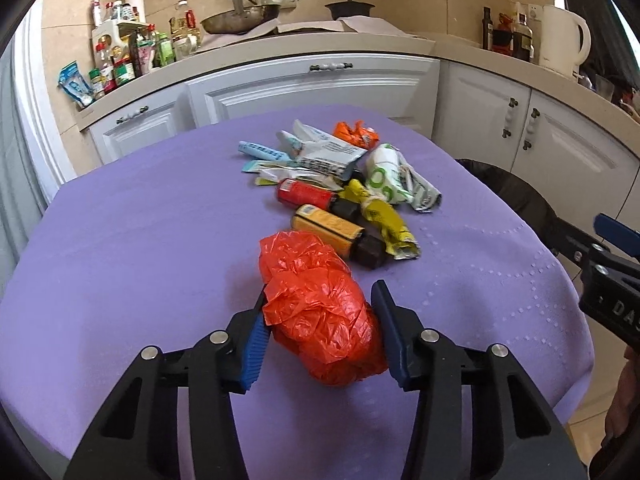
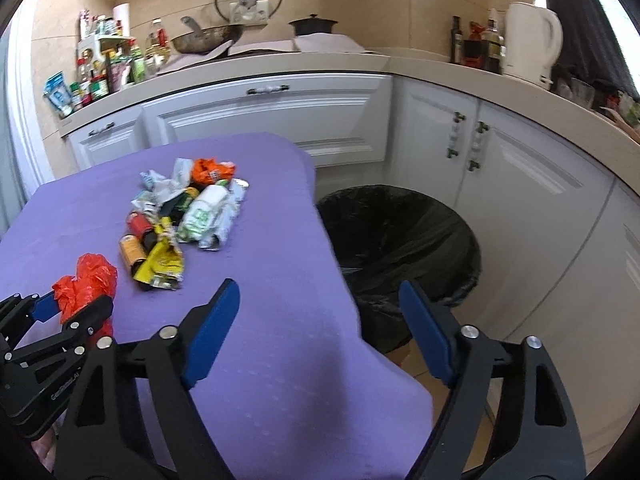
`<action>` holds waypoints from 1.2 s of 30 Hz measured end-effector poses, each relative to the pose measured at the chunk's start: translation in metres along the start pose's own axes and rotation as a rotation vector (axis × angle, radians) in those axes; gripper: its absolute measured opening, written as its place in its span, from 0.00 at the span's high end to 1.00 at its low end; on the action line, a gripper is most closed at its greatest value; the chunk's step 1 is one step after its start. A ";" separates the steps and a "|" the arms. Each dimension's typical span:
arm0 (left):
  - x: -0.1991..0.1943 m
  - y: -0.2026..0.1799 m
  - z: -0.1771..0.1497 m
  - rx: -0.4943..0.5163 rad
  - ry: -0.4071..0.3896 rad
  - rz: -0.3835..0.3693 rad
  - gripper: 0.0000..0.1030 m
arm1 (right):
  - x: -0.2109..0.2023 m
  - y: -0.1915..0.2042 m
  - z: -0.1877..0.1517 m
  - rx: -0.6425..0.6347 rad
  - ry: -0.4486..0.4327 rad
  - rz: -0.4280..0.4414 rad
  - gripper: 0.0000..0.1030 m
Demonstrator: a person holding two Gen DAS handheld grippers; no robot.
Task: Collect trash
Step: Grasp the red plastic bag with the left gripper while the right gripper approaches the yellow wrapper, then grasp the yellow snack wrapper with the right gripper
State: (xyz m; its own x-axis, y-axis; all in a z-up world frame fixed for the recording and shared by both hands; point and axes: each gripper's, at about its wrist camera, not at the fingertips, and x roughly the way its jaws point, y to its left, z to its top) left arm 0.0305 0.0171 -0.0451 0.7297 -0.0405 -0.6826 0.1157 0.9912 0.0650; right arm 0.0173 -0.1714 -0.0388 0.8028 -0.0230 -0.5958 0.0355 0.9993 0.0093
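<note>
A: We see a table under a purple cloth (image 1: 140, 240) as the biggest thing here, with white kitchen cabinets (image 1: 304, 84) behind it.

B: And just off its right edge a round bin lined with a black plastic bag (image 2: 400, 236), standing on the floor.

A: In the middle of the cloth we have a heap of crumpled wrappers and small tubes (image 1: 340, 184) — yellow, green-and-white, orange.

B: Nearer us lies a crumpled red-orange plastic bag (image 1: 320, 312). Our left gripper (image 1: 320, 334) has it between its blue pads; the left pad touches it, the right one sits beside it, so we can't call it clamped.

A: Our right gripper (image 2: 320, 328) stands open and empty over the table's edge, near the bin.
</note>
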 end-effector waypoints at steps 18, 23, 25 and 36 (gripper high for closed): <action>0.006 0.105 0.004 -0.142 -0.002 0.202 0.53 | 0.041 0.089 0.027 -0.117 0.088 0.189 0.40; 0.011 0.123 0.005 -0.172 0.008 0.219 0.53 | 0.061 0.101 0.025 -0.133 0.160 0.195 0.52; 0.013 0.126 0.004 -0.178 0.012 0.218 0.53 | 0.065 0.100 0.026 -0.120 0.169 0.194 0.53; 0.016 0.124 0.006 -0.171 0.014 0.191 0.53 | 0.084 0.097 0.028 -0.123 0.248 0.230 0.64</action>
State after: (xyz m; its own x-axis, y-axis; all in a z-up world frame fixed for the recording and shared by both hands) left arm 0.0608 0.1385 -0.0439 0.7180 0.1505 -0.6796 -0.1404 0.9876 0.0703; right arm 0.1048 -0.0773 -0.0652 0.6123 0.1953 -0.7662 -0.2135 0.9739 0.0776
